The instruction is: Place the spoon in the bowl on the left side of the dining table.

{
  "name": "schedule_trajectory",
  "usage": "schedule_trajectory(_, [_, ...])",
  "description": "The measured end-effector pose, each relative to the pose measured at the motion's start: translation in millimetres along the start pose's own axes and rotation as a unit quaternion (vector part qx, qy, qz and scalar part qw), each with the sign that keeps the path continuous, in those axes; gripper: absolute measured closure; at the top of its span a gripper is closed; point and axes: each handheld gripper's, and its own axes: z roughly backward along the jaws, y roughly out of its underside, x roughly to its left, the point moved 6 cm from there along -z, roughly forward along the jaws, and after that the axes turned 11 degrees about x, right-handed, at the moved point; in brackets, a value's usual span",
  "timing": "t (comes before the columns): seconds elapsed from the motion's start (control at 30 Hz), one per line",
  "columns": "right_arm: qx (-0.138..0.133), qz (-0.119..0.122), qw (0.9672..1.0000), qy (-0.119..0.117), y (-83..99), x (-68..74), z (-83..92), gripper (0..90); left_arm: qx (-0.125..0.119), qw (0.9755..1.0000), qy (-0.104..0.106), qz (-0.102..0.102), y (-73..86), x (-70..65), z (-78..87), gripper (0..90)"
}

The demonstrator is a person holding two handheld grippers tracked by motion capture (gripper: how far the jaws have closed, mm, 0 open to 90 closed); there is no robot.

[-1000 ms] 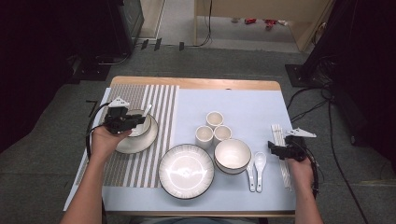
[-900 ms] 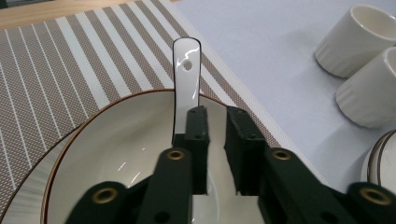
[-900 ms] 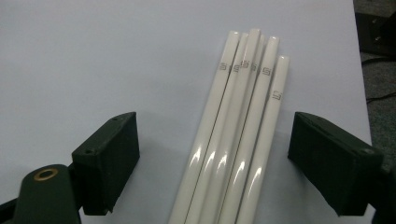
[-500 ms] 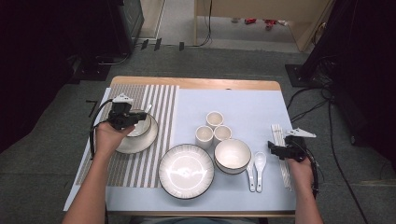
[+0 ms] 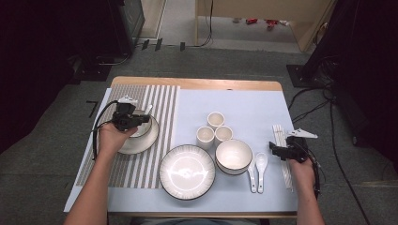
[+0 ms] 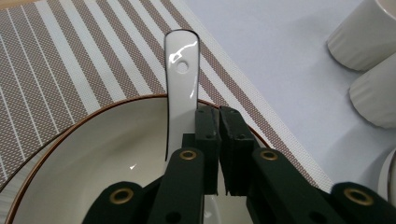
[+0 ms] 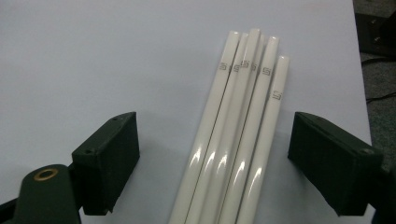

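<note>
The left hand-held gripper has just clenched its jaws, empty, over the bowl; the spoon lies just beside, handle running away along the jaws. The right hand-held gripper straddles the chopsticks, released.

A staged recording room, not a home: grey carpet, black equipment stands at upper left, cables trailing at right, and a lone wooden table at centre, laid with tableware.
</note>
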Motion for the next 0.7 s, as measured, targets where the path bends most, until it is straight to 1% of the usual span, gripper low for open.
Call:
schedule_trajectory(0.27, [0.000,0.000,1.0000,0.000,0.0,0.1,0.0,16.0,0.000,1.0000,-0.001,0.009,1.0,2.8,0.2,79.6])
schedule_trajectory(0.33, [0.000,0.000,1.0000,0.000,0.0,0.1,0.0,16.0,0.000,0.9999,-0.004,0.011,1.2,3.6,0.1,76.2])
schedule_trajectory(0.5, [0.000,0.000,1.0000,0.000,0.1,0.2,0.1,16.0,0.002,1.0000,-0.005,0.007,1.9,4.0,0.3,73.5])
schedule_trajectory(0.63, [0.000,0.000,1.0000,0.001,0.0,0.2,0.0,16.0,0.001,0.9999,-0.005,0.015,2.4,5.8,0.1,67.4])
schedule_trajectory(0.7, [0.000,0.000,1.0000,0.001,0.0,0.2,0.0,16.0,0.000,0.9999,-0.007,0.015,2.4,6.2,0.1,65.4])
